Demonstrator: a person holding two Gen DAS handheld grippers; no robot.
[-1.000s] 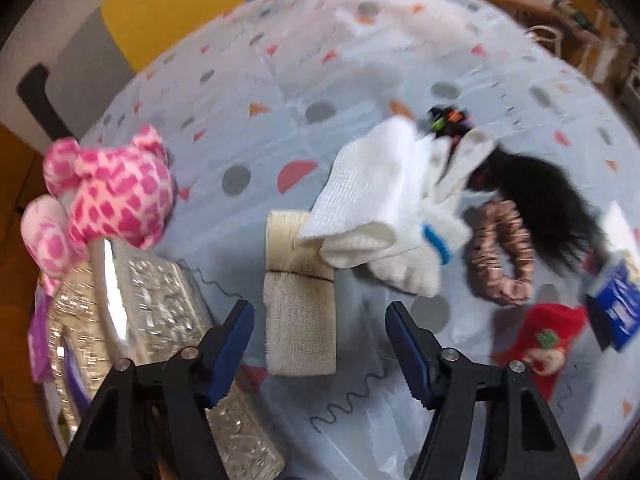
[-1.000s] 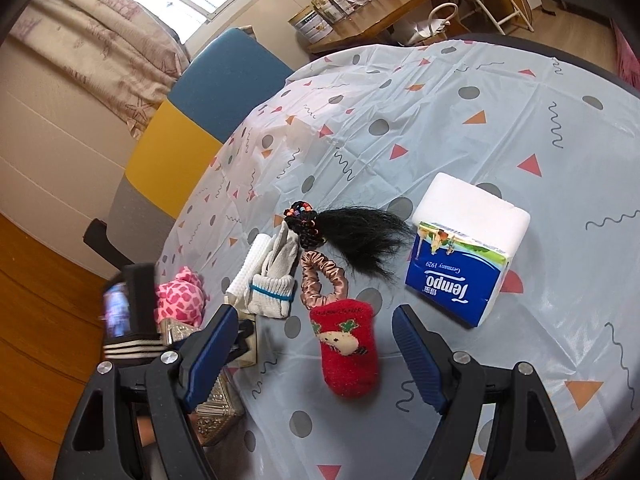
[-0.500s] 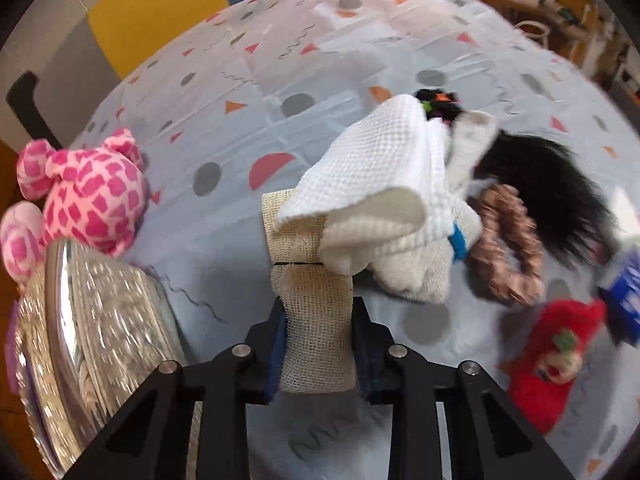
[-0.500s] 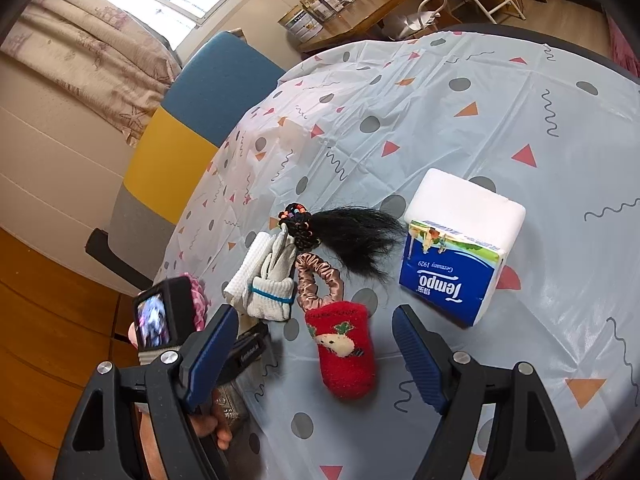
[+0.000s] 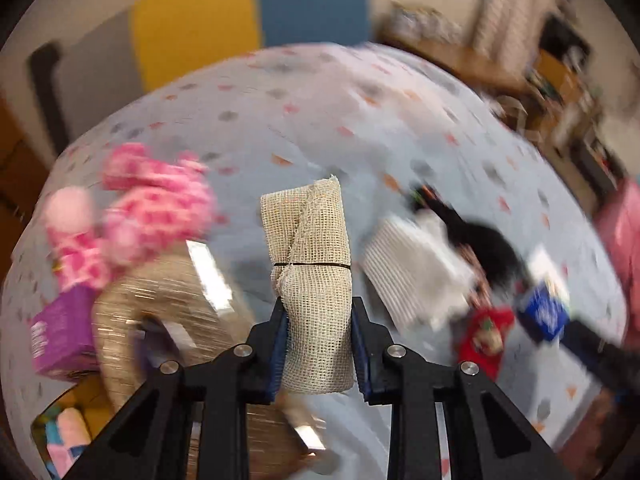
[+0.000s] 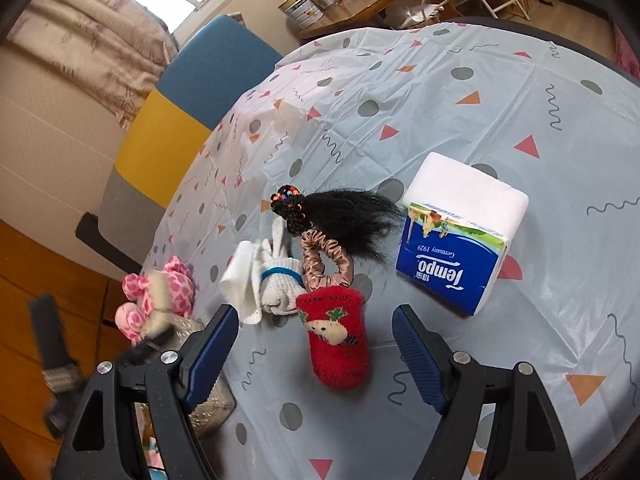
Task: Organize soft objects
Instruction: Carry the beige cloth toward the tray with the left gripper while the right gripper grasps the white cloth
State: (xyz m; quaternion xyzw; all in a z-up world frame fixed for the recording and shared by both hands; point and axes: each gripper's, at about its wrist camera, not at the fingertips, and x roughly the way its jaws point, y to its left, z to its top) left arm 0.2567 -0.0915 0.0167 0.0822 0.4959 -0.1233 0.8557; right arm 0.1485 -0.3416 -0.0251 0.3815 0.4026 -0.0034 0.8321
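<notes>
- Your left gripper [image 5: 319, 346] is clamped on a beige mesh cloth roll [image 5: 310, 264], tied round its middle with a thin dark band. The roll stands upright between the blue pads, lifted clear of the table [image 5: 320, 120]. This view is blurred.
- To the roll's left sit a pink spotted plush toy [image 5: 136, 216] and a shiny silver basket [image 5: 160, 304], with a purple box [image 5: 60, 328] beside them.
- Your right gripper [image 6: 314, 354] has its jaws wide apart with nothing between them, above the patterned tablecloth [image 6: 440, 100].
- Just beyond its fingertips lies a red fuzzy sock [image 6: 338, 338] with a cartoon face.
- Behind the sock: a white folded cloth [image 6: 242, 280], a white sock with a blue band [image 6: 280, 280], a bronze satin scrunchie [image 6: 326, 254] and a black hairpiece [image 6: 344, 216], close together.
- A blue and white tissue pack [image 6: 456, 248] sits apart to their right.
</notes>
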